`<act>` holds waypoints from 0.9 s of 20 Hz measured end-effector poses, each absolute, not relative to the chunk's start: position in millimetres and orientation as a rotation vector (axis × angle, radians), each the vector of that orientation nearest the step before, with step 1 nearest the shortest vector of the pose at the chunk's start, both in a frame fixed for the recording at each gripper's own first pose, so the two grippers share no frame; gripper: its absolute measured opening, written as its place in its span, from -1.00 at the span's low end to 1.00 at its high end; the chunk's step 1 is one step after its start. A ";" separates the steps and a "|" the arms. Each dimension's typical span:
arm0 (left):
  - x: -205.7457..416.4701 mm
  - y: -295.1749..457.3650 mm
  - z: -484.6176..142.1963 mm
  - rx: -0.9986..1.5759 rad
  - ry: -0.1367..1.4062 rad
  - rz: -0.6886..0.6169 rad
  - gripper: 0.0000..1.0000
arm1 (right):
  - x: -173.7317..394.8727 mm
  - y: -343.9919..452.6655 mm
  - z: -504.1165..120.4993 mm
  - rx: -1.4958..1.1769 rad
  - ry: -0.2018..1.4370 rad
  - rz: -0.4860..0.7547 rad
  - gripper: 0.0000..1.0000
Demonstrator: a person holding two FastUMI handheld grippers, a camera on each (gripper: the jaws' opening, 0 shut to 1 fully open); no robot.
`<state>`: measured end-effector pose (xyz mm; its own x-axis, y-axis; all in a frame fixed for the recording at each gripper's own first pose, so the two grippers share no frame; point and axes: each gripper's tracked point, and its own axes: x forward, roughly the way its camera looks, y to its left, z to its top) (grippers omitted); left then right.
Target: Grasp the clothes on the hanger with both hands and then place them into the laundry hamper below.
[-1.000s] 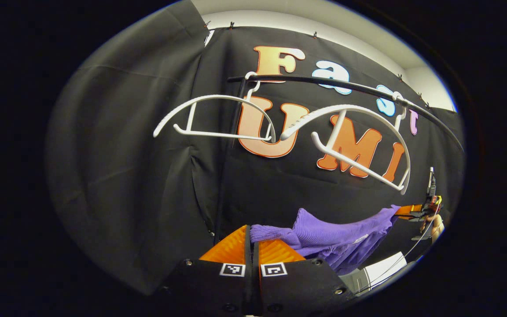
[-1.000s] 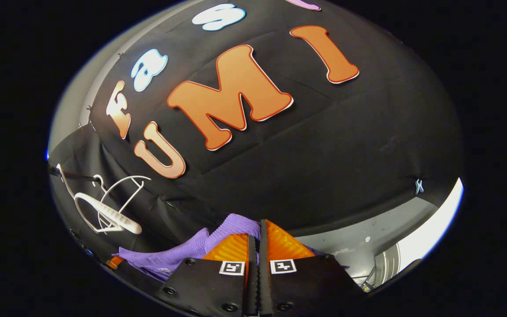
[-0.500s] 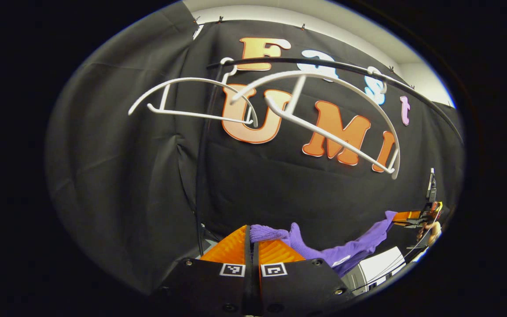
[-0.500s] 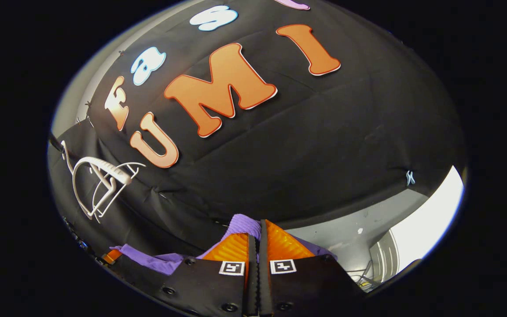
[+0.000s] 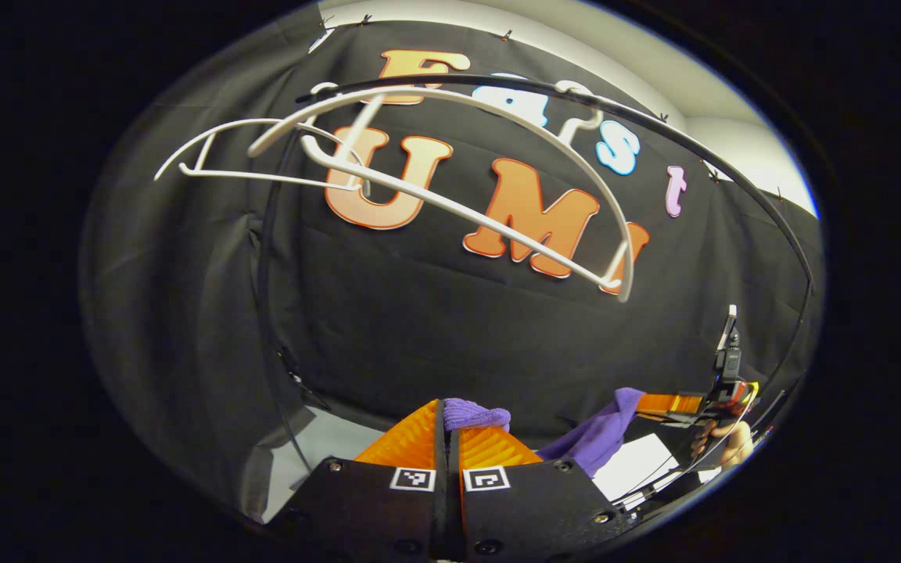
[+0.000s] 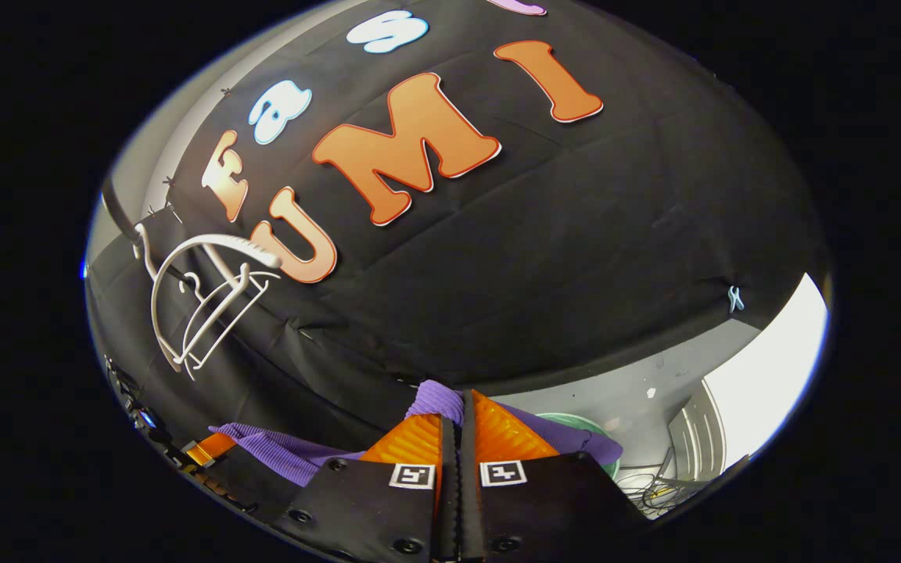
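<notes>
A green-rimmed laundry hamper (image 6: 576, 423) peeks out in the right gripper view, below the purple garment (image 6: 286, 452) and just beyond the right gripper (image 6: 462, 407); only a curved strip of its rim is visible, so what lies inside cannot be told, and the garment is not in it.

In the left gripper view, the left gripper (image 5: 447, 414) has its jaws pressed together on a ribbed fold of the purple garment (image 5: 595, 434), which bulges out just past the tips. The cloth runs off to the right of that view, where the right gripper (image 5: 665, 404) pinches its other end, with a hand (image 5: 724, 447) behind it.

In the right gripper view, the right gripper's jaws are likewise closed on a purple fold, which pokes up between them and spreads to both sides. The left gripper (image 6: 208, 448) shows at the lower left edge, at the garment's far end.

Two bare white hangers (image 5: 435, 168) hang on the black rail (image 5: 654, 129) above the garment, one overlapping the other.
</notes>
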<state>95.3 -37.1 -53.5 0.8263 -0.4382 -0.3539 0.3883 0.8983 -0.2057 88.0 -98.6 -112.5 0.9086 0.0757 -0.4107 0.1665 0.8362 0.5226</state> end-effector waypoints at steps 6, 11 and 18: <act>76.4 -110.3 -75.5 -0.057 0.442 -0.545 -1.00 | 69.0 -77.3 -136.5 0.500 0.470 -0.085 -0.84; 68.5 -154.5 -105.6 -0.012 0.498 -0.598 -1.00 | 59.4 -68.6 -161.1 0.439 0.501 -0.103 -0.84; 69.1 -162.6 -163.5 0.059 0.582 -0.567 -1.00 | 50.4 -80.9 -202.0 0.329 0.553 -0.196 -0.84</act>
